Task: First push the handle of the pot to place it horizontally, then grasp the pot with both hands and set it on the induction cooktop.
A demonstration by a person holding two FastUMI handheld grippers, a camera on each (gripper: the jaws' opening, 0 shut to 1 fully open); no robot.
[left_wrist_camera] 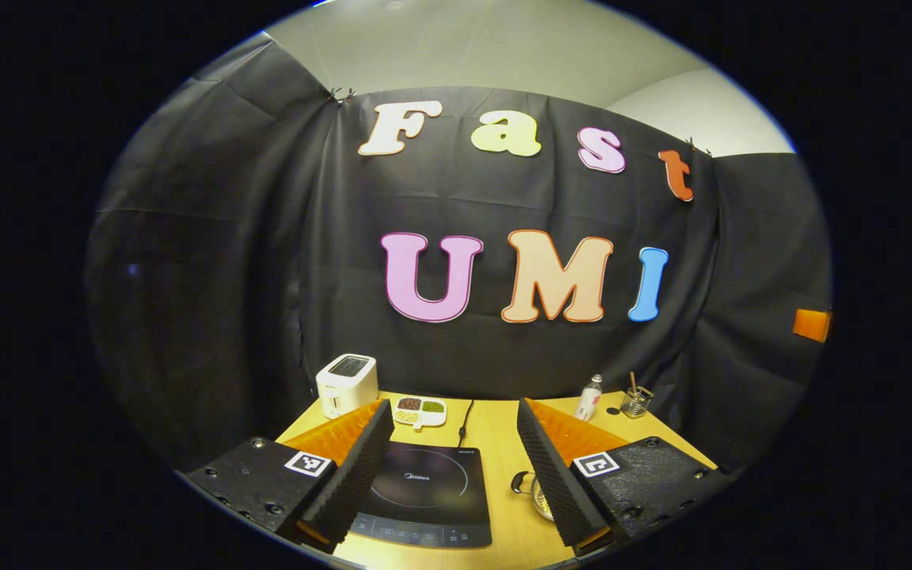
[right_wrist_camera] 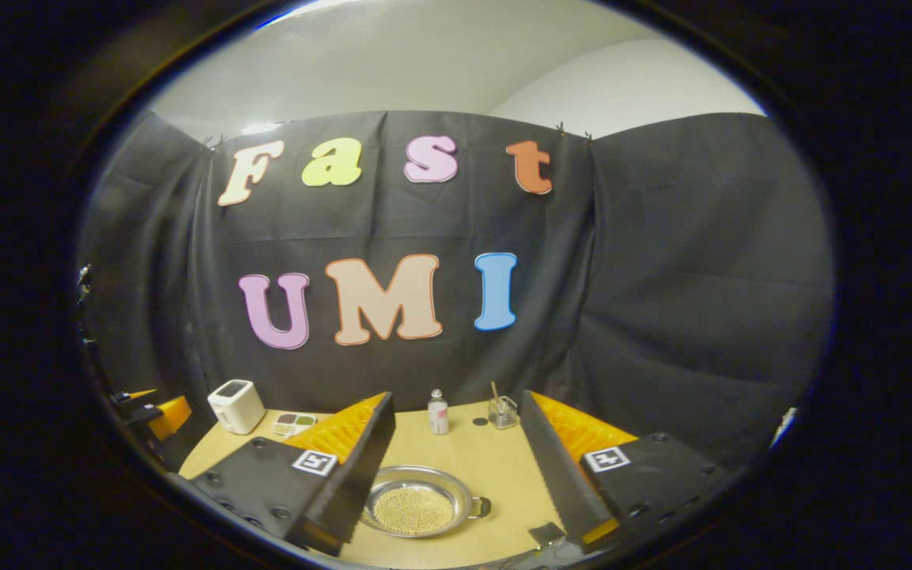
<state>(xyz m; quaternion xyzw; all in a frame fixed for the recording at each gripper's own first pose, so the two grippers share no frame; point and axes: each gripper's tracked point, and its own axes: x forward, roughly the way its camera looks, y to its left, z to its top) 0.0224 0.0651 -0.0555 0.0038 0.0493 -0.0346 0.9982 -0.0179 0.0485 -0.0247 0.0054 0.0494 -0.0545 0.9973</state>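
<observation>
Both grippers (left_wrist_camera: 451, 467) (right_wrist_camera: 456, 467) held open, empty | pot (right_wrist_camera: 416, 502) right of induction cooktop (left_wrist_camera: 424, 492) | risk: beads spilled if handle (right_wrist_camera: 481, 507) is pushed hard

i see bare table (right_wrist_camera: 495, 467) between the pot (right_wrist_camera: 416, 507) and the back row: toaster (left_wrist_camera: 347, 384), snack dish (left_wrist_camera: 419, 411), bottle (right_wrist_camera: 438, 412) and glass (right_wrist_camera: 503, 411) crowd the far edge. the cooktop (left_wrist_camera: 428, 491) lies just beside the pot.

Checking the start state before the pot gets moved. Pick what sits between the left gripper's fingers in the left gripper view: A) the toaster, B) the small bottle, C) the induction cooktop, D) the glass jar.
C: the black induction cooktop lies on the table between the open left gripper fingers; the toaster stands farther back.
</observation>
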